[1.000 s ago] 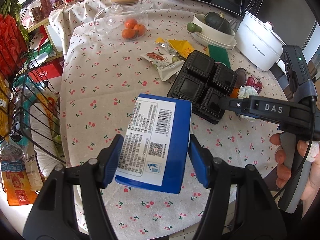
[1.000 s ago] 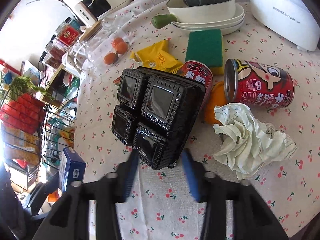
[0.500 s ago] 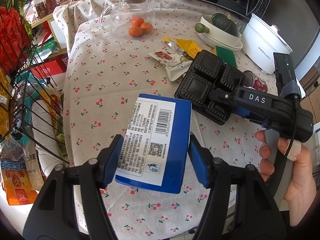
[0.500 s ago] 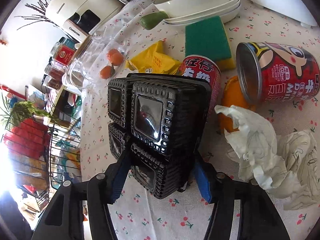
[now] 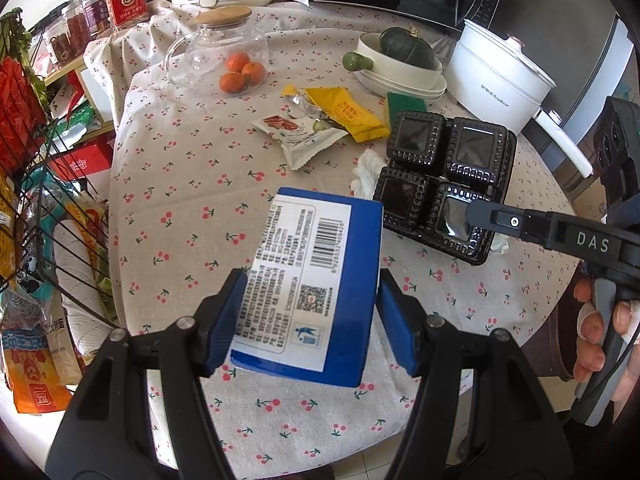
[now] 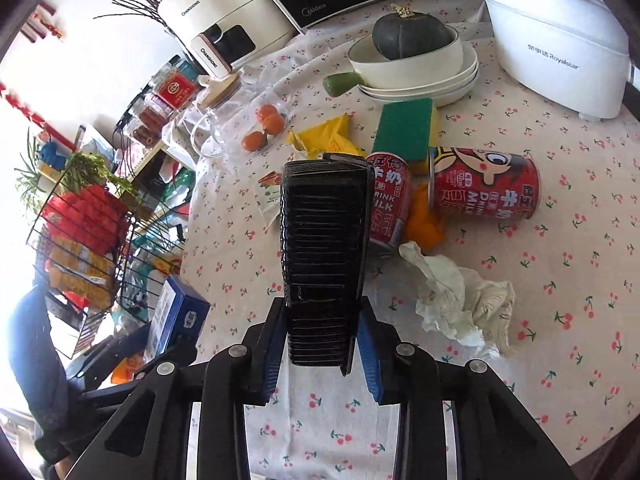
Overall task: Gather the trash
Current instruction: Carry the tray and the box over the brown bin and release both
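Observation:
My left gripper (image 5: 310, 320) is shut on a blue carton (image 5: 312, 280) with a white barcode label, held above the table's near edge. My right gripper (image 6: 320, 344) is shut on a black plastic tray (image 6: 324, 256) with four ribbed cups, tipped on edge and lifted off the cloth; it also shows in the left wrist view (image 5: 444, 176). On the cherry-print tablecloth (image 5: 192, 184) lie crumpled white tissue (image 6: 460, 300), two red milk cans (image 6: 484, 188), an orange peel (image 6: 424, 220), a yellow wrapper (image 5: 346, 116) and a white snack wrapper (image 5: 300, 136).
A glass teapot with oranges (image 5: 224, 56), stacked white bowls holding a squash (image 5: 400, 68), a green sponge (image 6: 404, 128) and a white electric pot (image 5: 500, 80) stand at the back. A wire basket rack (image 5: 52, 208) with packets stands left of the table.
My right gripper closed on the black tray and lifted and tipped it up on edge. The left gripper kept its hold on the blue carton and drew back slightly.

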`<state>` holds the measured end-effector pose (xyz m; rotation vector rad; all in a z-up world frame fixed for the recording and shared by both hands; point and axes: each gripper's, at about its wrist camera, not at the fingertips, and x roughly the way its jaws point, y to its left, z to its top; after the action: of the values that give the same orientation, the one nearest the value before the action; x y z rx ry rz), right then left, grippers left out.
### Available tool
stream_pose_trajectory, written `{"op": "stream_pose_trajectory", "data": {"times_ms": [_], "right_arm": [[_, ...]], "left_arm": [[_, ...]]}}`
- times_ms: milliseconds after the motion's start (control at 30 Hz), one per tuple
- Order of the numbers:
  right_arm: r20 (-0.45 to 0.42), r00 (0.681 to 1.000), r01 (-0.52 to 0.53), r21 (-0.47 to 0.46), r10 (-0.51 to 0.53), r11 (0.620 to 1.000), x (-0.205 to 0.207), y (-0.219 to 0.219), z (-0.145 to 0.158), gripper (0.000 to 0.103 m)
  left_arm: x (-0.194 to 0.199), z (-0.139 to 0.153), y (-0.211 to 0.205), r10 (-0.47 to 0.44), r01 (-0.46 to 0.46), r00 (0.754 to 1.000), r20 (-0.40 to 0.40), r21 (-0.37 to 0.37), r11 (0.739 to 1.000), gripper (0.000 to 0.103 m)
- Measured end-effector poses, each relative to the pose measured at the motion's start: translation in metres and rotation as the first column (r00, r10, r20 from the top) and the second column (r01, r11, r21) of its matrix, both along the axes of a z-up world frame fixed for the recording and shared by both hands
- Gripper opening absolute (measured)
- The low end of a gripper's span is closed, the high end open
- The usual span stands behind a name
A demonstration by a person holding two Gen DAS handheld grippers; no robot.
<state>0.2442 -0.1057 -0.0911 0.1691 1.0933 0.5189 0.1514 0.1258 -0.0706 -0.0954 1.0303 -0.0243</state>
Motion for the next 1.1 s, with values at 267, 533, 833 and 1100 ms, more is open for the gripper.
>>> {"op": "stream_pose_trajectory", "data": {"times_ms": [267, 533, 833, 1100], "right_arm": [[0.024, 0.999, 0.038, 0.011, -0.038, 0.999, -0.031, -0.060, 0.024, 0.034], [0.048, 0.994, 0.102, 0.018, -0.103, 0.995, -0.058, -0.127, 0.044, 0.034], [0.056, 0.972, 0.227, 0.004, -0.227, 0.974, -0.086, -0.216, 0.048, 0.034], [0.076, 0.945, 0.322, -0.049, -0.318, 0.946, -0.114, -0.286, 0.047, 0.034]], "left_arm": [[-0.004, 0.007, -0.039, -0.074, 0.074, 0.997, 0.025, 0.012, 0.997, 0.066], [-0.007, 0.010, -0.091, -0.182, 0.181, 0.982, 0.044, 0.020, 0.983, 0.066], [-0.001, 0.010, -0.155, -0.295, 0.294, 0.955, 0.039, 0.008, 0.956, 0.066], [-0.004, 0.003, -0.230, -0.409, 0.409, 0.912, 0.023, 0.004, 0.912, 0.066]]}}
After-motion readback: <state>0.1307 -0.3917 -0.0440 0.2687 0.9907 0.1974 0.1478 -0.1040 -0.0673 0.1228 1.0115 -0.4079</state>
